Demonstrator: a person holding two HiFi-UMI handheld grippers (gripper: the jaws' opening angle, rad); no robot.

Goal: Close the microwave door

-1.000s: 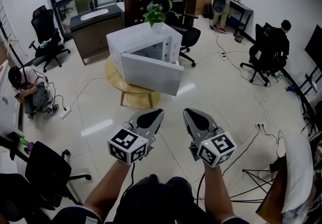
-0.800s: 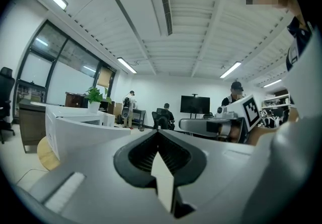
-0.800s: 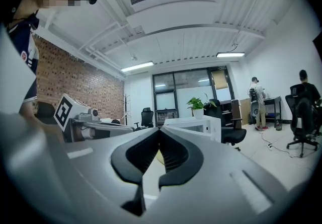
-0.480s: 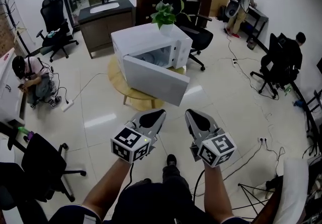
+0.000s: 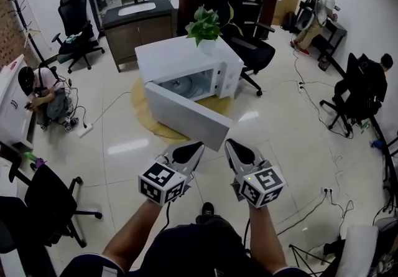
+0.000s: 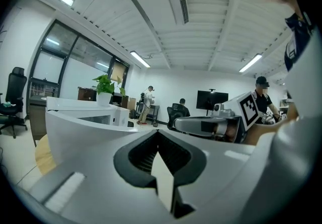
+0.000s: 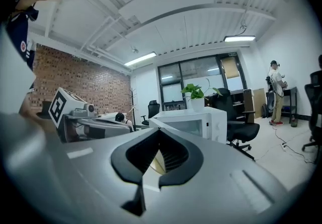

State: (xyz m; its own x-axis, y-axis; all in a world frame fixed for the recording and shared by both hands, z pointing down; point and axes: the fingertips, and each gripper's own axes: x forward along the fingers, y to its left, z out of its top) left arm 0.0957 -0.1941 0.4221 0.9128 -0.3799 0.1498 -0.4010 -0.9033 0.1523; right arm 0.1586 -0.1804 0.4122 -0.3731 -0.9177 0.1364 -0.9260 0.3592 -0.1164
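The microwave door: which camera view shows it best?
The head view: it shows the whole door from above, swung wide open. The left gripper view shows only part of its white face; the right gripper view shows little of it beside the microwave.

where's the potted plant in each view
Head view: upper centre, the potted plant stands on the microwave.
Left gripper view: left of centre.
Right gripper view: slightly right of centre.
Shared landmark: the white microwave beneath it.
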